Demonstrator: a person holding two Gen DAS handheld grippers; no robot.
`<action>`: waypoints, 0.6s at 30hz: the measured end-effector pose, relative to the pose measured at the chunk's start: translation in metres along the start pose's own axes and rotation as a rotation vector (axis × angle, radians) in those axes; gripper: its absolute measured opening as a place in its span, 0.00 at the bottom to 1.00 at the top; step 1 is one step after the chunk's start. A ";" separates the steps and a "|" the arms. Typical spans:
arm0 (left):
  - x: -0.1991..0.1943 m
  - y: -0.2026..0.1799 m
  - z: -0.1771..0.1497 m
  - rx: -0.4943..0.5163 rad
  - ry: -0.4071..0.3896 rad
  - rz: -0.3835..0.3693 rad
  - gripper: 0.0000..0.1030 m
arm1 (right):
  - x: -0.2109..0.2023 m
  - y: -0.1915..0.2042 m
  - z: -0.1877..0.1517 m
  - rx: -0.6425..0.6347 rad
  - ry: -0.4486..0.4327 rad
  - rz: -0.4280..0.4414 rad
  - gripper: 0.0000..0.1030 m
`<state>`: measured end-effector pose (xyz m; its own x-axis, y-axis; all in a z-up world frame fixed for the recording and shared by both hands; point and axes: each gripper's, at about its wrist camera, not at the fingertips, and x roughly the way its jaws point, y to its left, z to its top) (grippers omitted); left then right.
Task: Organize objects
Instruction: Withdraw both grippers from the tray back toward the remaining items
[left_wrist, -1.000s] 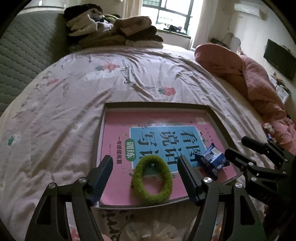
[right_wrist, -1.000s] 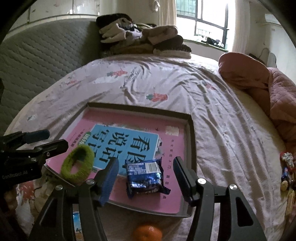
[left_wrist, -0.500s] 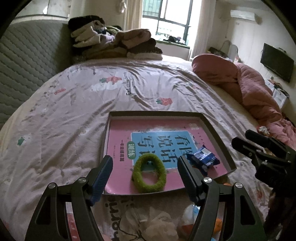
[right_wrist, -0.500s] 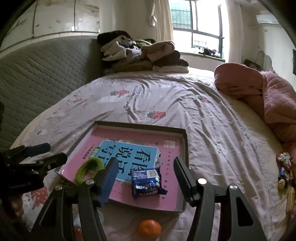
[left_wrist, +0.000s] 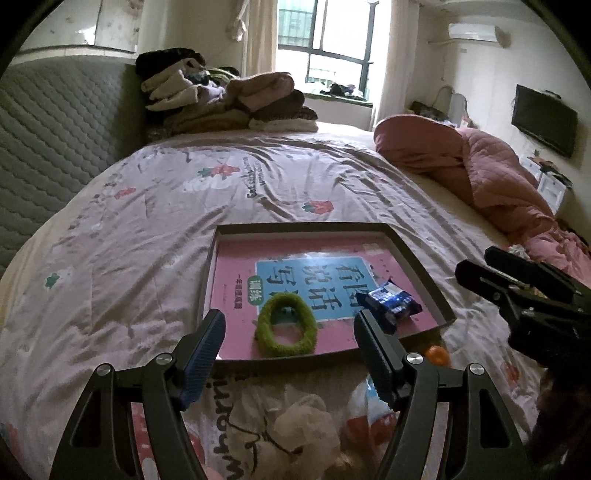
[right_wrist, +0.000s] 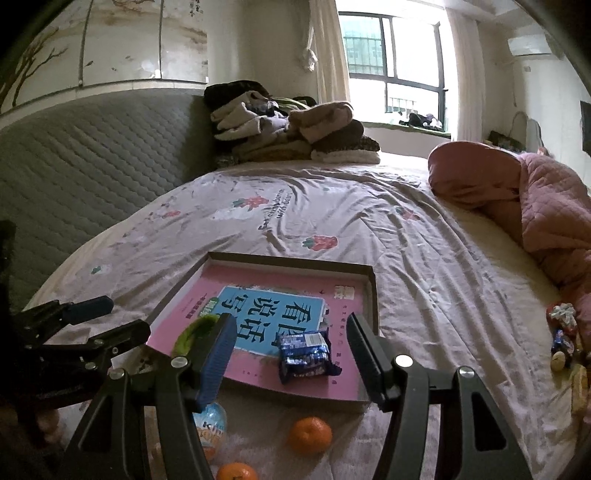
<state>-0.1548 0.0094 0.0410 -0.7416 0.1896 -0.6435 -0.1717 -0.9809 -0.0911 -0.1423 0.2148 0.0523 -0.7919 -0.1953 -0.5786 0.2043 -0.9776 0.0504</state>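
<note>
On the bed, an egg (right_wrist: 210, 424) reads "Kin", a sheet (left_wrist: 229, 424) "horni".

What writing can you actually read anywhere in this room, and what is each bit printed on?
"看图说话" on the pink book, large, on its blue panel.
"训练" in the green badge on that cover.
"Kin", cut off, on the egg-shaped toy.
Bedsheet lettering: too distorted to read.
Blue snack packet print: too small.
</note>
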 end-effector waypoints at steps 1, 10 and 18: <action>-0.002 0.000 -0.001 0.000 -0.003 0.000 0.71 | -0.001 0.001 -0.001 0.001 -0.001 0.004 0.60; -0.016 0.003 -0.018 -0.012 -0.011 0.000 0.71 | -0.011 0.005 -0.007 -0.007 -0.017 0.015 0.60; -0.025 -0.001 -0.034 0.004 -0.013 0.017 0.71 | -0.020 0.003 -0.016 0.004 -0.010 0.022 0.60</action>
<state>-0.1139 0.0046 0.0313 -0.7530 0.1731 -0.6348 -0.1614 -0.9839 -0.0767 -0.1168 0.2170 0.0505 -0.7932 -0.2172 -0.5690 0.2194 -0.9734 0.0658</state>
